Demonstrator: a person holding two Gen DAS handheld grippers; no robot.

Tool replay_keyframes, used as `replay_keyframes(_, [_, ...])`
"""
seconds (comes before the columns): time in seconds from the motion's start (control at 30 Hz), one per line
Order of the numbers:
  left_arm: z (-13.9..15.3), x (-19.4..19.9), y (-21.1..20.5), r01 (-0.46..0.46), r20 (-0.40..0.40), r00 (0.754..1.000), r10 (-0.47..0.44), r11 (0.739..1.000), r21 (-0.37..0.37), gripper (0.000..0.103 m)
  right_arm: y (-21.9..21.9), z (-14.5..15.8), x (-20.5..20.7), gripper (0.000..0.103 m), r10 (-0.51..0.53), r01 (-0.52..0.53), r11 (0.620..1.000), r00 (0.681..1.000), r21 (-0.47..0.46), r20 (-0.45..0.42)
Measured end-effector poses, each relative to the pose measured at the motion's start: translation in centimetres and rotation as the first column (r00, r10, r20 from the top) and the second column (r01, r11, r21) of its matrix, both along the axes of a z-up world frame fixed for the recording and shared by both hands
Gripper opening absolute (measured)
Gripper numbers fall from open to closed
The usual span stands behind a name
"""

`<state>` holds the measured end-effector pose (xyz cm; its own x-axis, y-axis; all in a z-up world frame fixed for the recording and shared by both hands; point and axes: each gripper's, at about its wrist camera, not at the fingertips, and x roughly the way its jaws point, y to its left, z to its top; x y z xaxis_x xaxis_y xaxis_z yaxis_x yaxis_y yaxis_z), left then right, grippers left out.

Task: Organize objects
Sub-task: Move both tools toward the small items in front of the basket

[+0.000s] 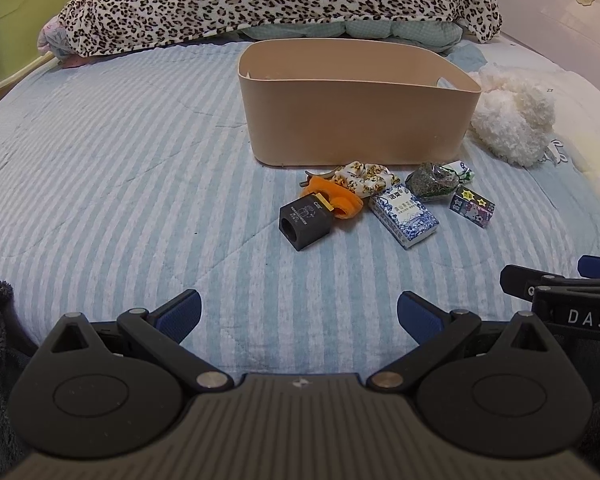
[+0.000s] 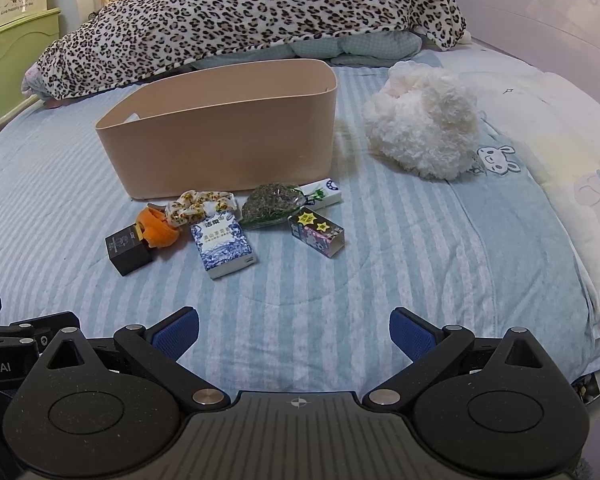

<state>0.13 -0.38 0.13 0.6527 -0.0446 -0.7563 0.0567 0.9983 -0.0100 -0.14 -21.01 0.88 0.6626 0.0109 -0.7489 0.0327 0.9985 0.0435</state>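
So the pile of small stuff sits on the bed right in front of the tan bin (image 1: pixel 356 120), nothing in it yet as far as I can see (the inside is mostly hidden from both cameras). Both grippers are hanging back at the near edge, well short of the pile. The left gripper (image 1: pixel 299 312) has its fingers spread wide with nothing between them, and the right gripper (image 2: pixel 295 330) is the same: fingers apart, empty.

What matters for the first grab, I'd say: from the left camera the black box (image 1: pixel 305 222) is nearly dead ahead, only a touch right of center, so the left hand looks like the natural one for it. It touches the orange band (image 1: pixel 340 200), so that could get dragged along.

From the right camera the blue and white box (image 2: pixel 223 246) lies ahead and a bit left, long axis running away from the fingers and slanted to the right. The little sticker box (image 2: pixel 317 232) is almost straight ahead, probably the easiest for that hand. The herb bag (image 2: pixel 274 202) and the floral scrunchie (image 2: pixel 204 205) sit just behind, closest to the bin wall.
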Motion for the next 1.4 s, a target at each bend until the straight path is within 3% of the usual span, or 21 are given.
replay_keyframes(0.83, [-0.5,0.8,0.1,0.003,-0.015,1.0,-0.003,1.0,0.006,0.103,-0.4,0.1,0.4,0.103,0.008,-0.008,1.0,1.0,-0.012,-0.003])
replay_keyframes(1.4, [-1.8,4.0,1.1,0.014,-0.027,1.0,-0.014,1.0,0.021,0.103,-0.7,-0.7,3.0,0.103,0.029,-0.029,0.999,1.0,-0.043,-0.009])
